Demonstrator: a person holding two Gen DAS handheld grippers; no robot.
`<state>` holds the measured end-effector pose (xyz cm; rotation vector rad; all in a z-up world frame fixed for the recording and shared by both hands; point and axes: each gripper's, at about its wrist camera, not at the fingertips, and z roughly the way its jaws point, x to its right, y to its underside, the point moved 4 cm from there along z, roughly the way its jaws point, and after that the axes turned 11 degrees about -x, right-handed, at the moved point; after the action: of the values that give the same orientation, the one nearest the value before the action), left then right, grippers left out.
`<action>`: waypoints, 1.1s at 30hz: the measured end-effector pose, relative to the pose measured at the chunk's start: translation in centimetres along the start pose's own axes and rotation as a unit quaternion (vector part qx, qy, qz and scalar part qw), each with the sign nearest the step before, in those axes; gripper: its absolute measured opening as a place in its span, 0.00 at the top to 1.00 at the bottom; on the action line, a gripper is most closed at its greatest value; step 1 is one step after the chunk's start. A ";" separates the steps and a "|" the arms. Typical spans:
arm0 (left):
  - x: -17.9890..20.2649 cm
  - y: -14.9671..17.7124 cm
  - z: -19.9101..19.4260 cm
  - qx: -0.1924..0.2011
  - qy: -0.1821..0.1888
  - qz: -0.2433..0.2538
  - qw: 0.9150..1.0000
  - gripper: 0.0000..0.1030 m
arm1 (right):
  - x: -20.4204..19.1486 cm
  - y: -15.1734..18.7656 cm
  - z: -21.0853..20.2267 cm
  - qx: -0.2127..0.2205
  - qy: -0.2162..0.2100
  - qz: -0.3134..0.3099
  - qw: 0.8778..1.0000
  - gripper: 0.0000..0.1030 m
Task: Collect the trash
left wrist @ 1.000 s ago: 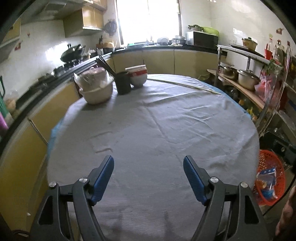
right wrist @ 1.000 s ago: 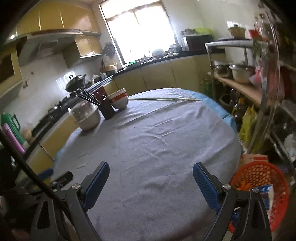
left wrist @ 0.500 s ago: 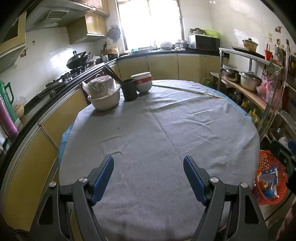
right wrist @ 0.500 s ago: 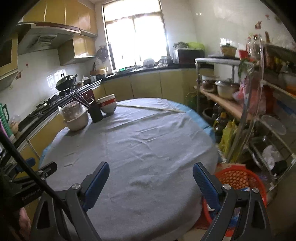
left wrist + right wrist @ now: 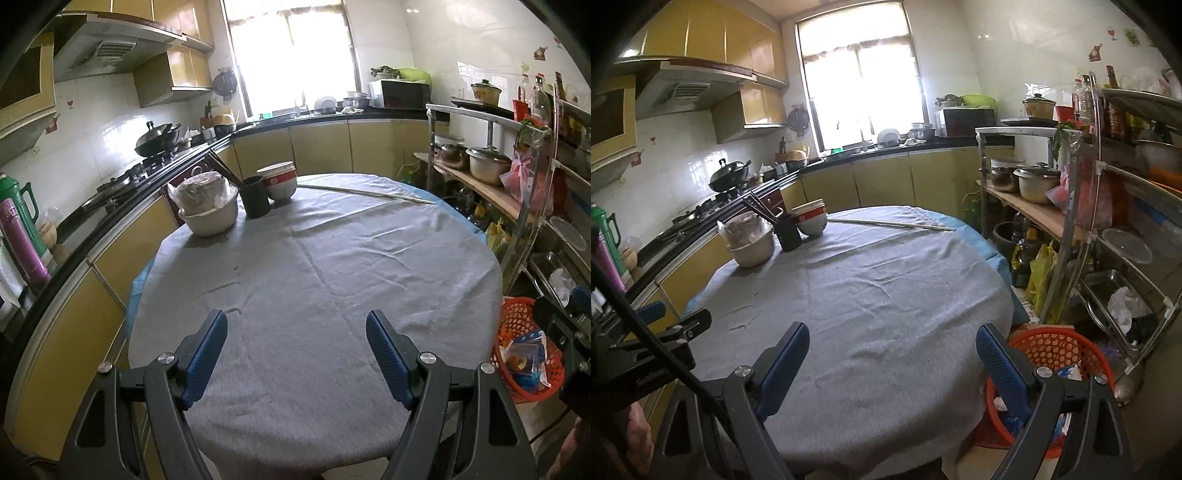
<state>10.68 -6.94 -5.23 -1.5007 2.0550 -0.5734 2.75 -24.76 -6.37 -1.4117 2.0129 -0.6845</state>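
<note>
The left claw [image 5: 296, 334] is held above the near part of a round bench [image 5: 369, 266] covered with a grey cloth; its two blue-padded fingers [image 5: 207, 354] are spread wide and nothing is gripped between them. The right claw [image 5: 892, 349] is likewise spread wide and empty, and is seen over the near right edge of the same bench [image 5: 886, 280]. The right claw is also glimpsed at the right border of the left wrist view, and the left claw at the left border of the right wrist view.

The trash [image 5: 526, 356], mostly blue wrappers and packets, is found inside an orange basket [image 5: 517, 321] that stands on the floor just beside the bench's right edge. In the right wrist view the same basket [image 5: 1052, 350] is partly hidden behind the right finger, with some trash [image 5: 1069, 373] showing inside.

At the far left of the bench a stack of pale bowls [image 5: 208, 210] wrapped in clear plastic is set beside a black cup [image 5: 255, 197] holding dark chopsticks, and a red-and-white bowl [image 5: 280, 182] is placed just beside the cup. A long pale stick [image 5: 369, 192] is laid across the far edge. A metal rack [image 5: 1089, 221] with pots and bottles is seen to the right of the bench
</note>
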 end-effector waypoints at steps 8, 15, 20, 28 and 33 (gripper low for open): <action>0.0 0.5 -2.4 0.017 -0.010 -0.006 1.000 0.24 | -0.4 0.7 -2.4 0.023 -0.009 -0.011 1.000 0.09; -0.5 1.0 -3.6 0.024 -0.016 -0.016 0.999 0.24 | -1.0 1.3 -3.5 0.028 -0.015 -0.021 0.999 0.09; -1.1 1.8 -4.7 0.028 -0.014 -0.026 0.999 0.24 | -1.6 1.7 -4.3 0.030 -0.018 -0.025 0.999 0.09; -2.3 2.1 -5.9 0.046 -0.015 -0.033 0.998 0.24 | -3.1 1.6 -5.3 0.041 -0.018 -0.039 0.998 0.09; -3.2 2.3 -5.5 0.040 -0.015 -0.047 0.998 0.24 | -3.9 1.9 -5.1 0.036 -0.019 -0.051 0.998 0.09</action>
<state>6.28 -3.03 -1.86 -1.5559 1.9234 -0.6582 -1.03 -20.05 -3.44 -1.4824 1.8787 -0.7610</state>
